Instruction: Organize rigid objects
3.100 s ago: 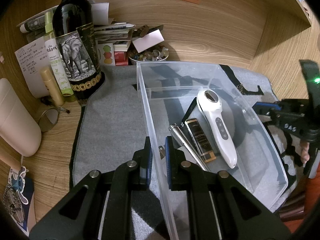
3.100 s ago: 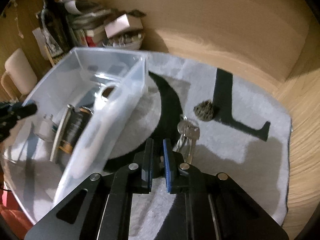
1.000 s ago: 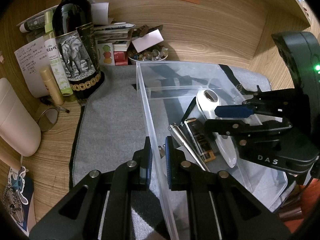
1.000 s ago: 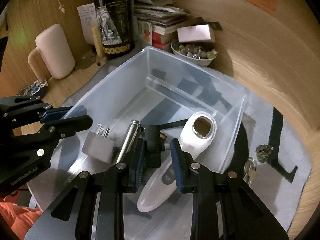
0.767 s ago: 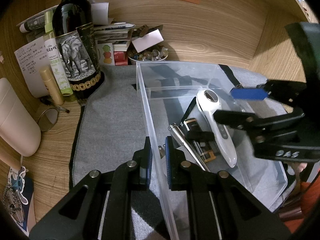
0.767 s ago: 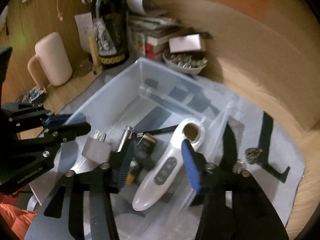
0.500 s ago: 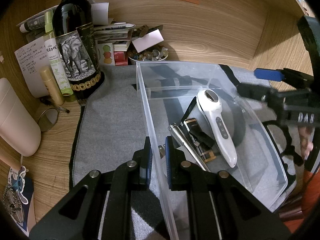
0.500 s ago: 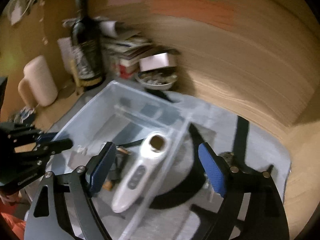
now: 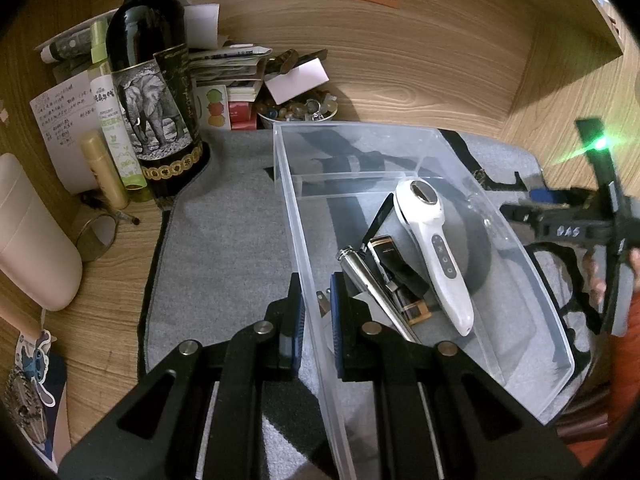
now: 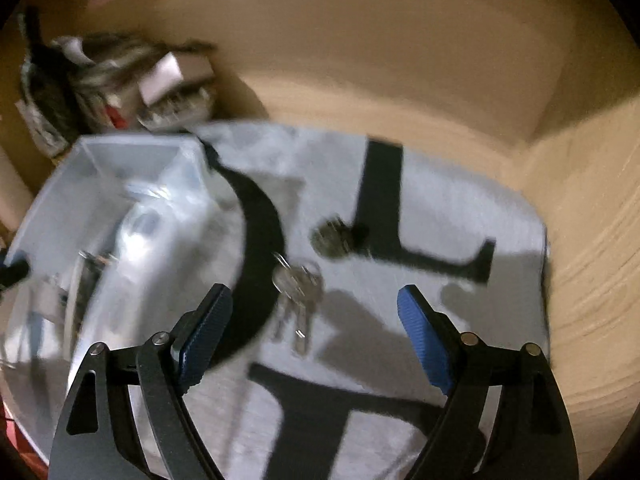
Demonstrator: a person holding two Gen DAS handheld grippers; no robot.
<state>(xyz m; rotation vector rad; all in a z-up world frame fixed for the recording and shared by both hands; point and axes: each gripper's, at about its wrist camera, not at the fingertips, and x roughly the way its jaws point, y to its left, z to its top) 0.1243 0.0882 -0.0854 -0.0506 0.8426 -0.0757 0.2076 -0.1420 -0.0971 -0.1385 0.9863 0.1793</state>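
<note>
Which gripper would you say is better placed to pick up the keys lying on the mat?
Right: the right gripper is open just above the keys, while the left gripper is clamped on the clear bin wall.

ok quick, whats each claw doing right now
Left claw: shut on the clear plastic bin wall.
Right claw: open, empty, above the silver bunch of keys.

The bin (image 9: 400, 136) wall is clamped between the left gripper (image 9: 316, 312) fingers; a white device (image 9: 436, 240) is seen lying inside.
</note>
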